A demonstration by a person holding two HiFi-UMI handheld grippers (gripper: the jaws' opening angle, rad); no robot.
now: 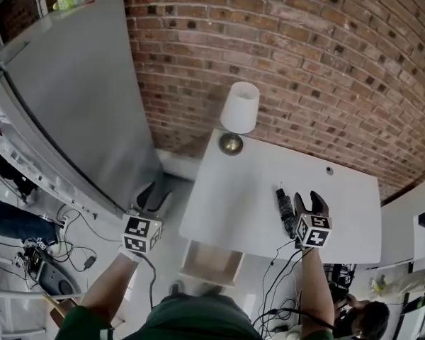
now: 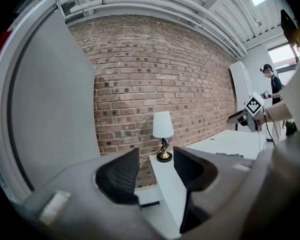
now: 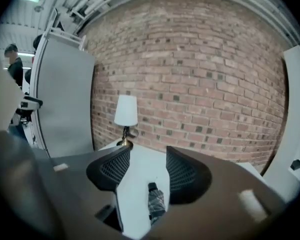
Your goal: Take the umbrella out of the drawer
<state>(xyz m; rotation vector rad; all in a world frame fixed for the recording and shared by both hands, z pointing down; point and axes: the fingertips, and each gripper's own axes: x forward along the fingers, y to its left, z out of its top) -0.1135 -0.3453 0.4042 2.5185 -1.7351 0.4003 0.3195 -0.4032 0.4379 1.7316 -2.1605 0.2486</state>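
Observation:
A folded dark umbrella [image 1: 285, 207] lies on the white table [image 1: 227, 204], near its front edge. My right gripper [image 1: 308, 197] hovers just right of and above it, jaws open and empty. In the right gripper view the umbrella [image 3: 155, 203] shows low down on the tabletop, under the gap of the right gripper [image 3: 147, 166], untouched by the pads. Below the table's front a drawer [image 1: 211, 262] stands pulled out, its light wooden inside showing. My left gripper [image 1: 153, 192] hangs open and empty off the table's left side, above the floor; the left gripper [image 2: 155, 171] faces the brick wall.
A white-shaded lamp [image 1: 239, 115] with a brass foot stands at the table's back left corner, against the brick wall. A tall grey cabinet [image 1: 85, 98] rises at the left. Cables [image 1: 78, 239] trail over the floor at the lower left. A person [image 2: 272, 84] stands far off.

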